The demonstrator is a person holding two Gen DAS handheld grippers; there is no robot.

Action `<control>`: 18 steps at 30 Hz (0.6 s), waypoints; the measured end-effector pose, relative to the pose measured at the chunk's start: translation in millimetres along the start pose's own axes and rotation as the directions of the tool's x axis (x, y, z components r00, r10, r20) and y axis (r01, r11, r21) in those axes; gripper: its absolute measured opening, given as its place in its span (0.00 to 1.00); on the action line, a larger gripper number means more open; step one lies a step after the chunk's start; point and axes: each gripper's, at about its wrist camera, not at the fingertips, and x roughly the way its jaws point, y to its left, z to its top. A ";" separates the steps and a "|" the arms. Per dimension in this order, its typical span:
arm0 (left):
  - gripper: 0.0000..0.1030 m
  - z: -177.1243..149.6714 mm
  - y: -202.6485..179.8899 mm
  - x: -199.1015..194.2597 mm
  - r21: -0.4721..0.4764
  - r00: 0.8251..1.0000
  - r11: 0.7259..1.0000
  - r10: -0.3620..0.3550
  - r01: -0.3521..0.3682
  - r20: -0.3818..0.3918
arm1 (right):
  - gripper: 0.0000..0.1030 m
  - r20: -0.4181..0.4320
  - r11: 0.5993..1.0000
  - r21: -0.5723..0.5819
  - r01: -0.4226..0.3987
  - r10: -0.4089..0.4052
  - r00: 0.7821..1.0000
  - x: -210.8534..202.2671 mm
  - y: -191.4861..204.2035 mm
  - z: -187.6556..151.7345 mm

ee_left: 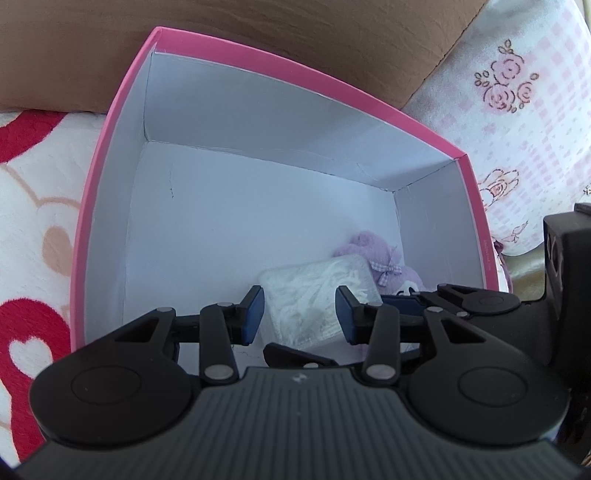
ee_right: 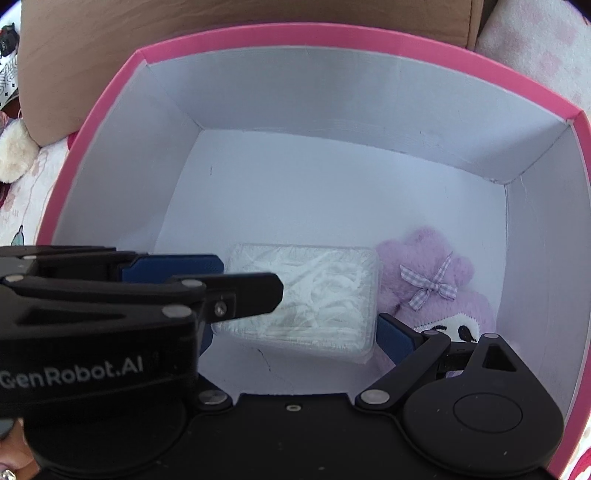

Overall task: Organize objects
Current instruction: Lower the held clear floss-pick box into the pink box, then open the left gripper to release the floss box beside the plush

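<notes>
the right claw (ee_right: pixel 295 328) has its blue pads on both short ends of the clear plastic box (ee_right: pixel 301 299), clamped on it, low in the pink box (ee_right: pixel 354 38) by the purple plush toy (ee_right: pixel 436 291). the left claw (ee_left: pixel 300 314) hangs apart, just above, holding nothing. the right one is nearer.

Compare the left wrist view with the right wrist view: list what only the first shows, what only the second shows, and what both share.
Only the left wrist view: a red-heart blanket left of the box and a pink rose-print cloth at right.

Only the right wrist view: the plush's face, a cream fluffy item at far left, and the left gripper seen from the side.

Both: the pink box, the clear packet, the purple plush and brown cardboard.
</notes>
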 end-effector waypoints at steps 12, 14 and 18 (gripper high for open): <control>0.39 -2.2 -3.2 -0.5 -0.001 1.000 1.000 0.002 -0.002 0.004 | 0.69 0.062 0.999 -0.028 0.040 -0.038 0.997 -15.3 -1.4 -16.8; 0.39 -3.3 2.5 2.7 -0.065 0.997 0.995 -0.072 0.073 0.014 | 0.63 0.080 0.999 -0.011 0.043 -0.042 0.996 -18.4 -5.1 -17.1; 0.39 -8.7 -5.0 9.6 -0.061 0.996 0.994 -0.088 0.089 0.012 | 0.55 0.123 0.996 -0.017 0.082 -0.079 0.989 -23.1 -7.0 -19.6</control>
